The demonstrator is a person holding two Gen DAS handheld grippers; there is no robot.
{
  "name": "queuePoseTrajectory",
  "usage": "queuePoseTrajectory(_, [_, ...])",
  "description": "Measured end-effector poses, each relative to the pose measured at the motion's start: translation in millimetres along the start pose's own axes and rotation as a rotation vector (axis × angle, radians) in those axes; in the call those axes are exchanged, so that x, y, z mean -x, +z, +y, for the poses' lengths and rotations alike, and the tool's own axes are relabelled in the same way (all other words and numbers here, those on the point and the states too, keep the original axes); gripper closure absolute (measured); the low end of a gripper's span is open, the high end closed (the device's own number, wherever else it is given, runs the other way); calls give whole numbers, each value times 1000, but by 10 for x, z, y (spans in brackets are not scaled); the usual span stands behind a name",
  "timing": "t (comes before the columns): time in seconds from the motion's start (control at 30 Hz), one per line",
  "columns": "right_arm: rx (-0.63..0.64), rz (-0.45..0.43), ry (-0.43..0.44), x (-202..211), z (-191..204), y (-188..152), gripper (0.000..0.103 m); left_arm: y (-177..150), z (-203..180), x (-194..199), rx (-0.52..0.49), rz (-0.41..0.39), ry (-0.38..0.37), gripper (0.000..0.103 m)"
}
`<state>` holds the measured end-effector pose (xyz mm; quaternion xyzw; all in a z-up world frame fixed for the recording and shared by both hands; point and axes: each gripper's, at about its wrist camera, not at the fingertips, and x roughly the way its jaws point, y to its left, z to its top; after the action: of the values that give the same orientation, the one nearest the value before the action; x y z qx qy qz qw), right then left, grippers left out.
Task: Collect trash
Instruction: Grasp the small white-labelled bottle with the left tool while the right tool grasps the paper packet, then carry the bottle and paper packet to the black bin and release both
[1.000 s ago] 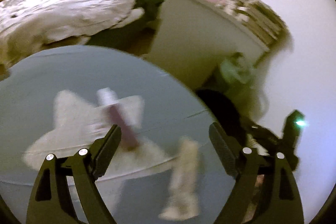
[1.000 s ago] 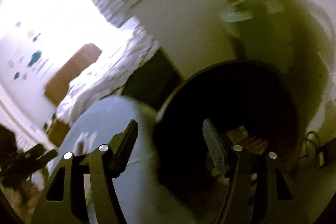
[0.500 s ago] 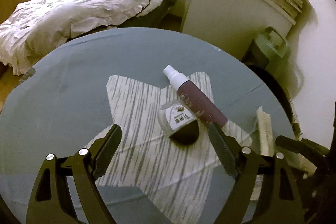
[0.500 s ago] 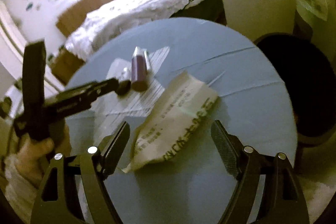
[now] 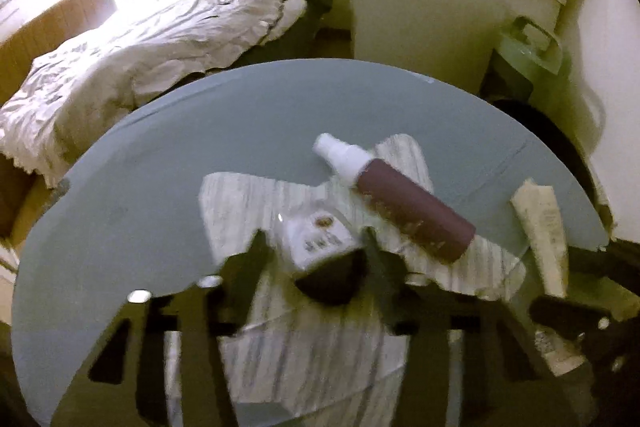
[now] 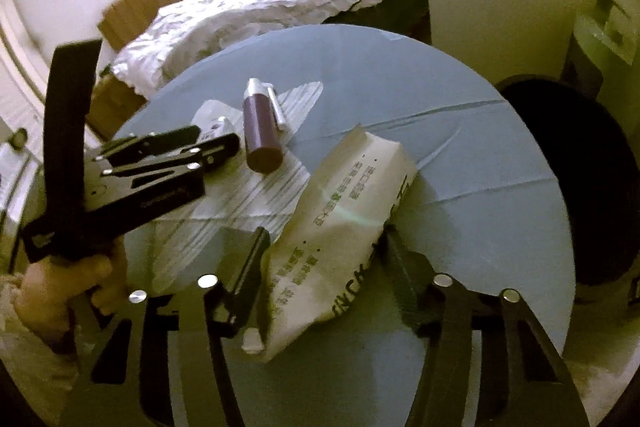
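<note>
The small white-labelled bottle, at centre frame on the striped sheet, is now bracketed by the closing left gripper; half a second earlier it lay ahead of wide jaws. The paper packet, low centre, is being closed on by the right gripper. Two pickups are judged imminent.

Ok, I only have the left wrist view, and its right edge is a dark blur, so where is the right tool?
Observer: The right tool straddles the cream packet with its jaws closing. I can't tell whether the pads press yet.
Operator: Anything hidden behind the purple bottle?
Observer: Yes, a thin white stick lies alongside the purple bottle.
Operator: Somewhere for the trash?
Observer: What looks like a round black bin stands just past the table edge, on the packet's side.
</note>
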<state>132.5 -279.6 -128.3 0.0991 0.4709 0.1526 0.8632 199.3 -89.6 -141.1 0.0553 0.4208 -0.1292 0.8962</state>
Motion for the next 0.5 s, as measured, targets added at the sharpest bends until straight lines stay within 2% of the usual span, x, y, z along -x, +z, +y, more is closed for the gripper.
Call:
queuePoseTrajectory(0.27, [-96, -103, 171, 266, -257, 10, 54, -97, 215, 159, 111, -7, -110, 62])
queuePoseTrajectory(0.5, [-226, -226, 186, 574, -872, 105, 53, 119, 35, 428, 116, -67, -192, 62])
